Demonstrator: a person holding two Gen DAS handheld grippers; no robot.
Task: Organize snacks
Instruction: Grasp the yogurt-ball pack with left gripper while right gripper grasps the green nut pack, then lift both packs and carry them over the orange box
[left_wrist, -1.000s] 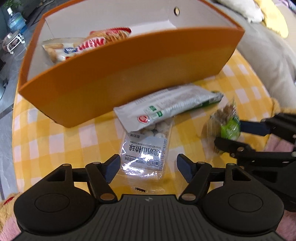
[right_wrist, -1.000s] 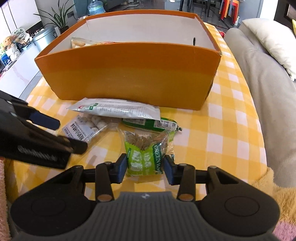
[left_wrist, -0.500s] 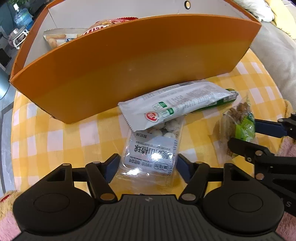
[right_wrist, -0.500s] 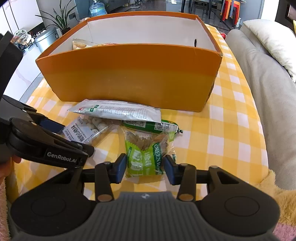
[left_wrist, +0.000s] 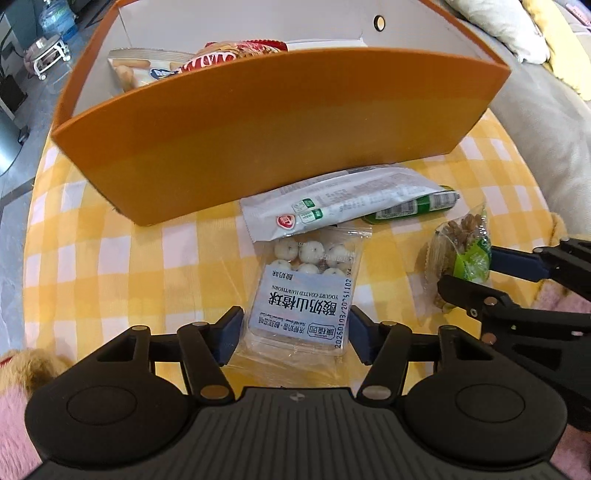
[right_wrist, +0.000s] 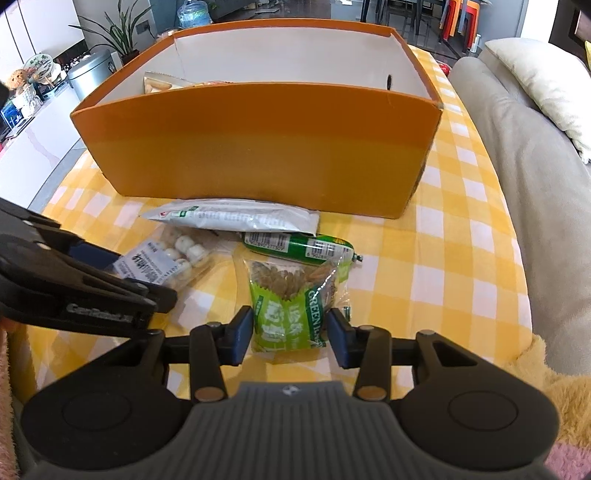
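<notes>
An orange box (left_wrist: 280, 122) (right_wrist: 258, 147) stands on the yellow checked tablecloth with snack packs inside at its left (left_wrist: 207, 62). In front of it lie a white-grey pouch (left_wrist: 343, 203) (right_wrist: 232, 218), a green sausage stick (left_wrist: 413, 208) (right_wrist: 303, 247), a clear pack of yogurt hawthorn balls (left_wrist: 303, 295) (right_wrist: 162, 258) and a green pea pack (right_wrist: 291, 306) (left_wrist: 461, 251). My left gripper (left_wrist: 295, 336) is open with its fingers either side of the hawthorn pack. My right gripper (right_wrist: 290, 334) has its pads against the sides of the green pea pack.
A grey sofa (right_wrist: 535, 177) with a cream pillow (right_wrist: 546, 81) runs along the right side. A fluffy yellow fabric (right_wrist: 546, 376) lies at the table's near right corner. Cabinets and a plant (right_wrist: 118, 37) stand beyond the table's left.
My left gripper has moved forward, so the hawthorn pack now sits between its fingers. My right gripper has stayed around the green pea pack.
</notes>
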